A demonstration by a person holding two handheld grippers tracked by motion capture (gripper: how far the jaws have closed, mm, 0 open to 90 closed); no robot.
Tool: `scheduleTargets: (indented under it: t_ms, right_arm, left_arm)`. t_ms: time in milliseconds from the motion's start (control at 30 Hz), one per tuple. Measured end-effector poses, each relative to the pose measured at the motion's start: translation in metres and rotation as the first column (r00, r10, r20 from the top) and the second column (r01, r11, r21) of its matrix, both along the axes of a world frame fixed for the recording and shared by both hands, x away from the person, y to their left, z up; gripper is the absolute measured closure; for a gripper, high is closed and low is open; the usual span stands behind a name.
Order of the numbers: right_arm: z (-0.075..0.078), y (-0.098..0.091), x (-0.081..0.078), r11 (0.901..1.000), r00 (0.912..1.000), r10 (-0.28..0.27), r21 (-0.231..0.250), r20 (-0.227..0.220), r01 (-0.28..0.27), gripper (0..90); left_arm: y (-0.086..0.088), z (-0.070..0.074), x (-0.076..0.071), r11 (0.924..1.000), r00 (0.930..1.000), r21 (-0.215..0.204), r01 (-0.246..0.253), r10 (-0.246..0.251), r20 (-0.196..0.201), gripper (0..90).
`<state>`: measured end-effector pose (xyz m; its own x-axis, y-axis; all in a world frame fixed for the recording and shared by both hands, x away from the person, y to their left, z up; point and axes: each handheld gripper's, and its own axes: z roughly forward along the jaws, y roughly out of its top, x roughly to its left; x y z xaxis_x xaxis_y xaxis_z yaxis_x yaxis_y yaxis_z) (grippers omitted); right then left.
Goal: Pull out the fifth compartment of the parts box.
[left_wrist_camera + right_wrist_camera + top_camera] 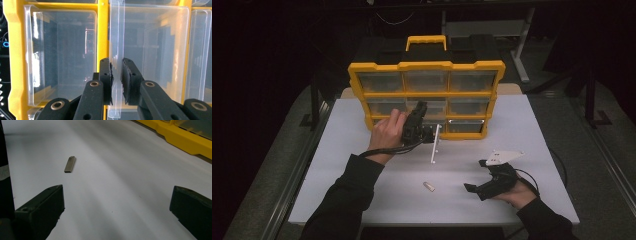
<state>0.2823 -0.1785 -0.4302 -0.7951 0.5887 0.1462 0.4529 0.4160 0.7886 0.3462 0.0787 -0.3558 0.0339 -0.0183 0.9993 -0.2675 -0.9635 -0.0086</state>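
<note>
High view: the left gripper (428,134) is at the bottom row of the yellow cabinet (427,66), where the middle drawer (435,145) is pulled out over the table (362,150). The drawer's long axis runs from the cabinet toward the person. A small metal piece (428,186) lies flat on the table between the two grippers. The right gripper (476,175) rests low near the table's front edge.

Left gripper view: the jaws pinch the clear drawer's thin lip (117,62) between their pads. Judgement: the drawer is light, stiff and slippery plastic; this lip is the proper hold, pulled straight along the slot.

Right gripper view: the jaws stand wide apart with nothing between them. The piece (70,164) lies ahead, its long axis pointing away and slightly right. Judgement: thin and hard, best gripped across its narrow width.
</note>
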Motion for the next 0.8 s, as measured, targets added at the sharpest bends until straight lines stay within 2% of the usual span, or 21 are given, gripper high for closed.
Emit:
scheduleTargets:
  t_ms: [800]
  right_arm:
    - [0.000, 0.000, 0.000, 1.0000, 1.0000, -0.001, -0.001, 0.002, 0.001, 0.0]
  left_arm:
    - [0.001, -0.001, -0.018, 1.0000, 0.9999, -0.008, -0.003, 0.003, 0.012, 79.5]
